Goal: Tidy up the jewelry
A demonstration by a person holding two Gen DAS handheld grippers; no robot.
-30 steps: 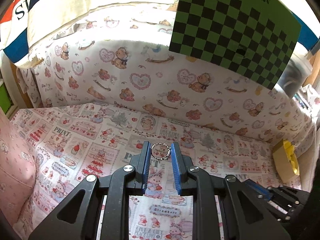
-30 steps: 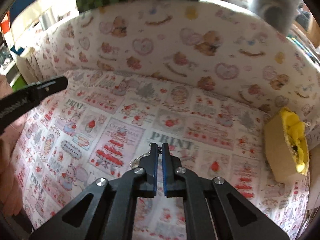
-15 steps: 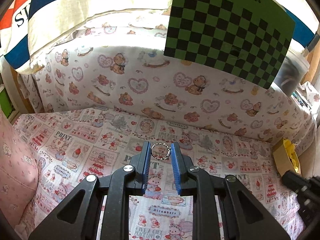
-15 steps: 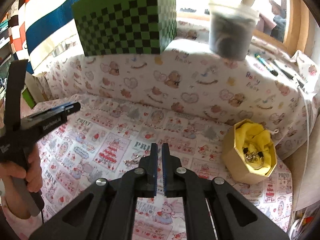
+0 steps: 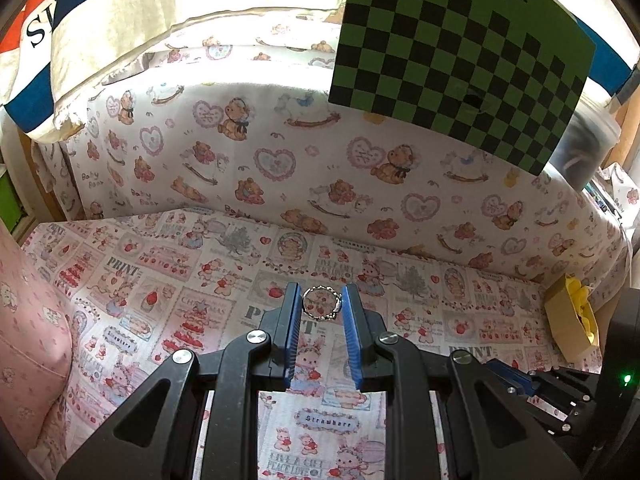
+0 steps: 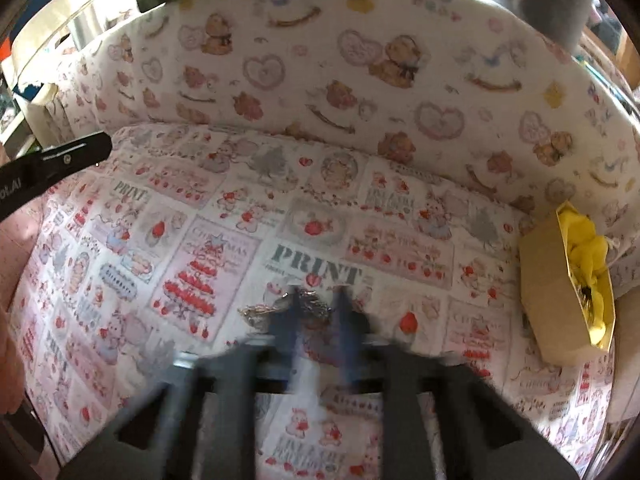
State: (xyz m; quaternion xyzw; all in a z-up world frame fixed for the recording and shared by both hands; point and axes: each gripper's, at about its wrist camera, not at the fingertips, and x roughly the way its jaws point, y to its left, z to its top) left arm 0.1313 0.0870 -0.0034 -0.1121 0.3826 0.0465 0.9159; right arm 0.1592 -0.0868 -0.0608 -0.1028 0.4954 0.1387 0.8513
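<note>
My left gripper (image 5: 321,304) is shut on a small silver ring (image 5: 321,302), held between its blue pads above the printed cloth. In the right wrist view my right gripper (image 6: 318,312) is blurred by motion, its jaws apart, low over a pile of silver jewelry (image 6: 280,310) lying on the cloth by the word PRINT. A tan hexagonal box with yellow lining (image 6: 568,280) stands at the right with some jewelry inside; it also shows in the left wrist view (image 5: 572,324).
A teddy-bear cloth backdrop (image 5: 320,152) rises behind the work area. A green checkerboard card (image 5: 460,52) hangs above it. A pink cushion (image 5: 28,320) sits at the left. The left gripper's arm (image 6: 52,164) reaches in at the left of the right view.
The right gripper has dropped back down toward the jewelry pile and opened its jaws. The left gripper keeps holding the ring, nearly still.
</note>
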